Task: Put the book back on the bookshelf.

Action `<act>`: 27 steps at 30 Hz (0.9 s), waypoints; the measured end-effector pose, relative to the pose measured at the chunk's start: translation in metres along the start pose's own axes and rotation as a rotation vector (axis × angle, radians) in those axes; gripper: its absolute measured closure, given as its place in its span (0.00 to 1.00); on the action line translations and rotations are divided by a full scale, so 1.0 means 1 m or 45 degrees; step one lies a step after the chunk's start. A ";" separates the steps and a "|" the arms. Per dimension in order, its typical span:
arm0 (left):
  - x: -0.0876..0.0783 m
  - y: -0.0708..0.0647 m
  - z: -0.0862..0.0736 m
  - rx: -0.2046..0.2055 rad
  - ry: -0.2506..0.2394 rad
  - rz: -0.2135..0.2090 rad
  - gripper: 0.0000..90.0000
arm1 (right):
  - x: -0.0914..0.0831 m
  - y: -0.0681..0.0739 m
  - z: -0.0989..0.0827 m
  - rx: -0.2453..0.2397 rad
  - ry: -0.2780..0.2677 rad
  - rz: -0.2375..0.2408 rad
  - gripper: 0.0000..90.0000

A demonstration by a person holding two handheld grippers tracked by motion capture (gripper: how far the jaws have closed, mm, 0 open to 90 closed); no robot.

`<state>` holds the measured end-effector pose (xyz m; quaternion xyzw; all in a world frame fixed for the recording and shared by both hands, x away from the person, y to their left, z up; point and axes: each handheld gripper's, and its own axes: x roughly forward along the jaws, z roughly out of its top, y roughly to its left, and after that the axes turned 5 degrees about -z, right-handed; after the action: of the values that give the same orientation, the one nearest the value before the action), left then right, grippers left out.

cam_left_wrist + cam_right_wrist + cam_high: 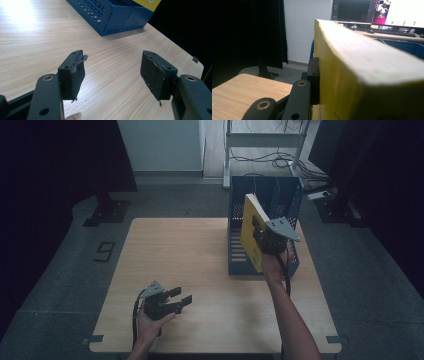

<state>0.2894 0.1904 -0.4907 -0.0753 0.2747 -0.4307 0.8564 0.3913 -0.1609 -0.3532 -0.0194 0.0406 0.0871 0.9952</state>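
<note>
yellow book [250, 232] between right tongs [259, 231]

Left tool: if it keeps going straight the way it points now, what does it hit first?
Probably the blue file rack. The left tool, jaws open and empty, points across bare table toward the rack's near corner; depth is hard to judge, and it might slip just past that corner.

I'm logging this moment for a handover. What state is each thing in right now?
yellow book: held upright, lifted above the rack, tilted a little.
right gripper: shut on the yellow book.
left gripper: open, nothing between the jaws, low over the table.
blue file rack: standing on the table, slots open upward.
table: bare wood around the rack.
</note>
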 end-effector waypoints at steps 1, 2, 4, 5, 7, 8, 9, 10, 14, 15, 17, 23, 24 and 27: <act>0.000 0.000 0.000 0.001 -0.001 0.002 0.39 | 0.001 0.000 0.000 -0.002 0.001 -0.001 0.82; 0.000 0.000 0.000 0.000 -0.002 0.002 0.39 | 0.001 0.000 -0.001 0.000 0.003 -0.001 0.83; 0.000 0.000 0.000 -0.001 -0.002 0.003 0.39 | 0.002 0.000 -0.001 0.002 0.004 0.002 0.83; 0.000 0.001 0.000 -0.001 -0.002 0.003 0.40 | 0.002 0.000 -0.001 0.004 0.003 0.002 0.82; 0.000 0.001 0.000 -0.001 -0.001 0.002 0.39 | 0.003 0.001 -0.001 0.010 0.000 0.003 0.83; 0.000 0.001 0.000 -0.002 -0.001 0.002 0.39 | 0.004 0.001 -0.001 0.014 0.000 0.002 0.82; 0.000 0.001 0.000 -0.002 0.000 0.002 0.39 | 0.004 0.001 -0.002 0.016 0.001 0.003 0.82; 0.000 0.001 0.000 -0.001 0.000 0.002 0.39 | 0.005 0.002 -0.002 0.018 0.003 0.004 0.82; 0.000 0.001 0.000 -0.004 0.000 0.002 0.39 | 0.008 0.005 -0.003 0.016 0.008 0.004 0.82; -0.001 0.001 0.000 -0.005 0.000 0.003 0.39 | 0.008 0.005 -0.003 0.015 0.010 0.006 0.82; -0.001 0.001 0.000 -0.005 0.001 0.003 0.39 | 0.010 0.006 -0.002 0.009 0.014 0.007 0.82; -0.001 0.002 0.000 -0.005 -0.002 0.003 0.39 | 0.013 0.008 0.000 0.000 0.015 0.001 0.82; -0.001 0.002 0.000 -0.005 -0.003 0.004 0.39 | 0.013 0.008 0.000 -0.001 0.015 0.001 0.82; -0.002 0.002 0.000 -0.005 -0.003 0.005 0.39 | 0.014 0.009 0.000 0.002 0.017 0.000 0.82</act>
<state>0.2900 0.1930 -0.4908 -0.0771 0.2746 -0.4284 0.8574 0.4036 -0.1492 -0.3546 -0.0193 0.0472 0.0868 0.9949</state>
